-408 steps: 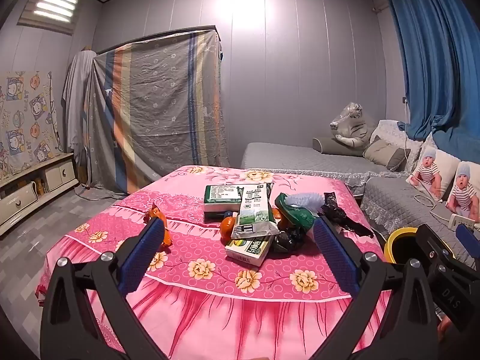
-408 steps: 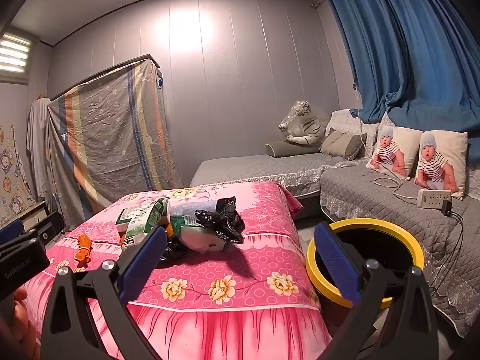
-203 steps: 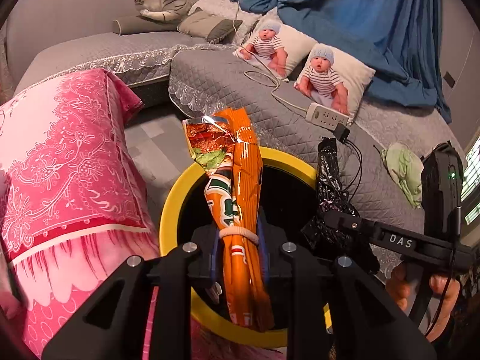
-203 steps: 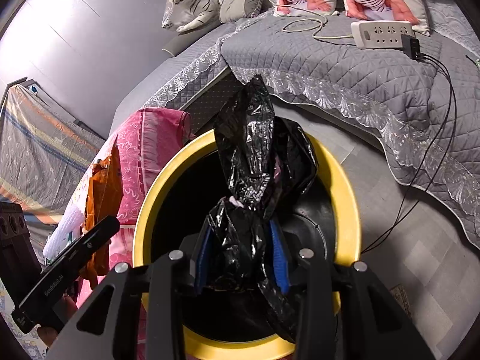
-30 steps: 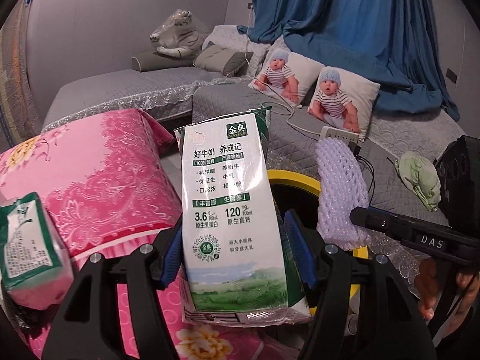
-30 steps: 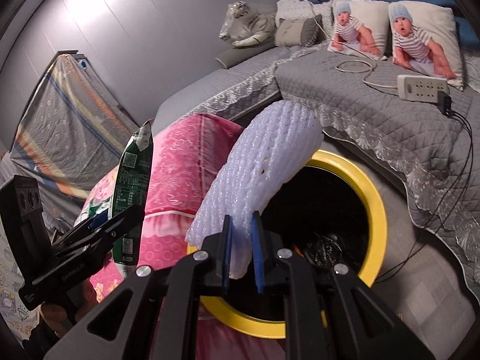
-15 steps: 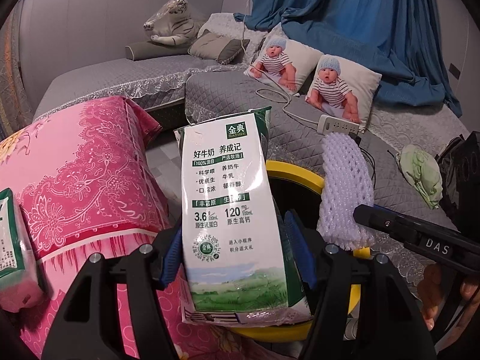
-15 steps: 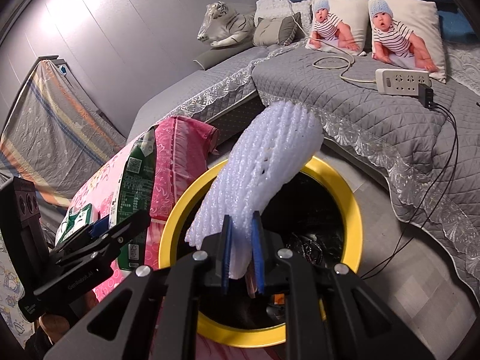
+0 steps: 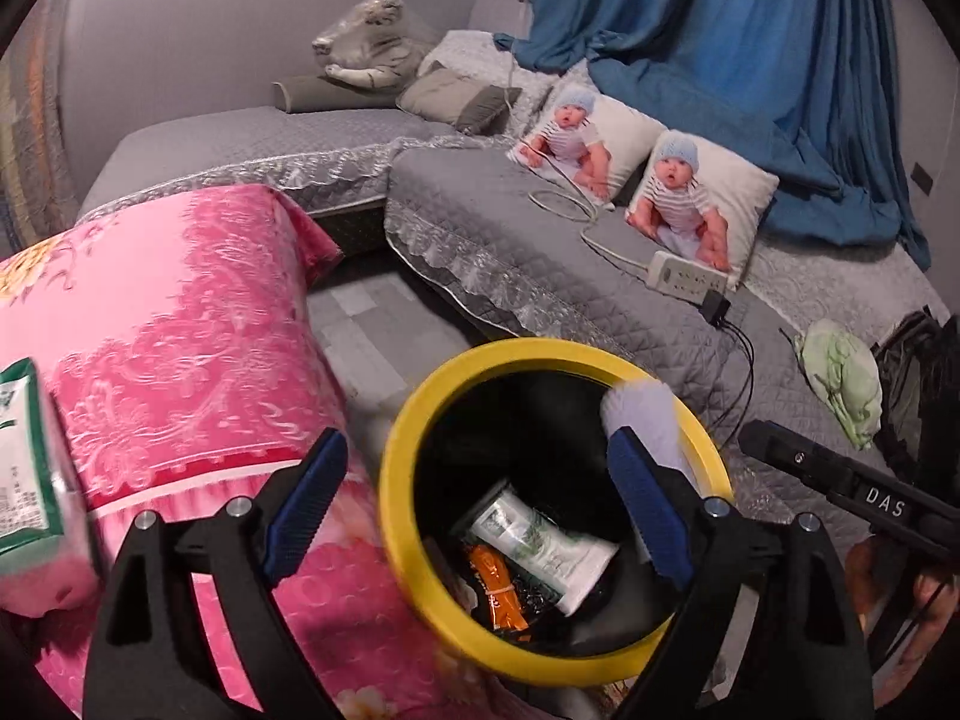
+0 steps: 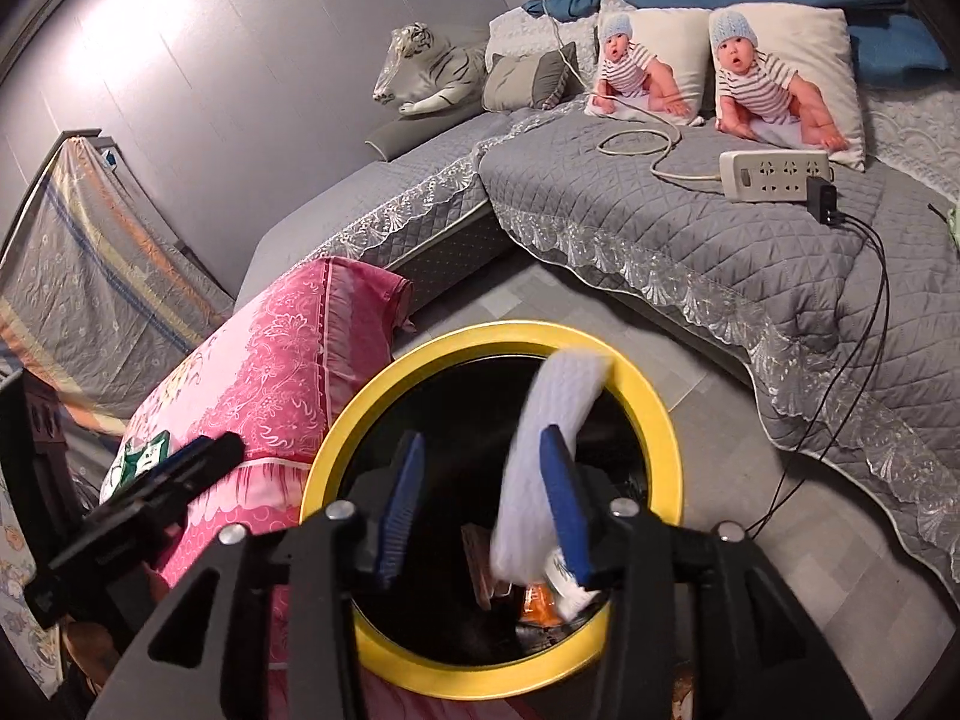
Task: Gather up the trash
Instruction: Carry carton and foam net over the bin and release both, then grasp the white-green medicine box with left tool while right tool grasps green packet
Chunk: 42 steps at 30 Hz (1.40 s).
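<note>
- Two grippers hang over the yellow-rimmed bin (image 9: 414, 546), which stands on the floor beside the pink table (image 9: 180, 312); the step in hand is the drop.
- The left gripper (image 9: 474, 504) has its jaws spreading wide with nothing between them. A milk carton (image 9: 540, 546) lies in the bottom of the bin, next to an orange wrapper (image 9: 498, 588).
- The right gripper (image 10: 480, 504) is also parting its jaws. The white foam sleeve (image 10: 552, 444) shows blurred against the right-hand pad, over the bin mouth; it looks let go and slipping down, though whether it touches that pad I cannot tell.
- Another green-and-white carton (image 9: 27, 450) sits on the pink table at the left edge, so trash remains to collect.
- Next, I judge, both grippers should lift clear of the rim once the sleeve is inside, then swing back to the table with jaws apart for that carton.
</note>
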### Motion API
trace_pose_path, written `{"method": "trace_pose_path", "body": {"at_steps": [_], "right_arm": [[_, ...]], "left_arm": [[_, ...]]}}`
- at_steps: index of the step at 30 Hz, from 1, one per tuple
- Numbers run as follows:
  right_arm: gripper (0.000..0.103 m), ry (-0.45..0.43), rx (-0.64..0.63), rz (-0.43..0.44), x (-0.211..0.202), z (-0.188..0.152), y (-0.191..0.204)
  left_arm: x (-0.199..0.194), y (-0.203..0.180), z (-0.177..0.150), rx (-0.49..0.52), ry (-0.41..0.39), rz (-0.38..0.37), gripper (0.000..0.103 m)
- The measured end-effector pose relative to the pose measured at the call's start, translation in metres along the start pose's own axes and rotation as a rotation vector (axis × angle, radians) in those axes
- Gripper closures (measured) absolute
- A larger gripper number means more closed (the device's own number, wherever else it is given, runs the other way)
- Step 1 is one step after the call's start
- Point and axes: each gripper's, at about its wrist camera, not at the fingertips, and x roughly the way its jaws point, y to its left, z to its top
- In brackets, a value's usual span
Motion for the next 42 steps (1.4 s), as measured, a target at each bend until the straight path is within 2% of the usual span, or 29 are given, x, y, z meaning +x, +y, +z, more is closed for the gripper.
{"method": "trace_pose_path", "body": {"at_steps": [8,10,11,18,22,26,29,34,42], "right_arm": [[0.063,0.001,-0.004,0.08,-0.008,-0.004,0.01],[0.059,0.006,-0.027,0.123,-0.012,-0.008,0.021],[0.054,0.009,-0.043,0.145,-0.012,-0.009,0.028],[0.046,0.023,-0.151,0.26,-0.013,-0.016,0.081],[0.045,0.058,-0.192,0.313,-0.004,-0.021,0.111],[0.045,0.083,-0.231,0.331,0.005,-0.024,0.139],[0.045,0.099,-0.249,0.343,0.012,-0.025,0.157],[0.045,0.124,-0.288,0.356,0.019,-0.029,0.178],[0.045,0.147,-0.322,0.384,0.027,-0.037,0.196]], "left_arm": [[-0.062,0.037,-0.003,0.005,-0.069,0.04,0.013],[-0.081,0.05,-0.007,0.021,-0.075,0.055,0.012],[-0.092,0.059,-0.01,0.028,-0.074,0.056,0.012],[-0.173,0.133,-0.048,0.001,-0.11,0.212,0.009],[-0.207,0.174,-0.08,-0.023,-0.089,0.3,0.009],[-0.214,0.205,-0.105,-0.025,-0.041,0.371,0.009],[-0.208,0.227,-0.117,-0.066,-0.005,0.393,0.009],[-0.195,0.245,-0.119,-0.116,0.03,0.327,0.009],[-0.165,0.252,-0.116,-0.12,0.103,0.325,0.009]]}}
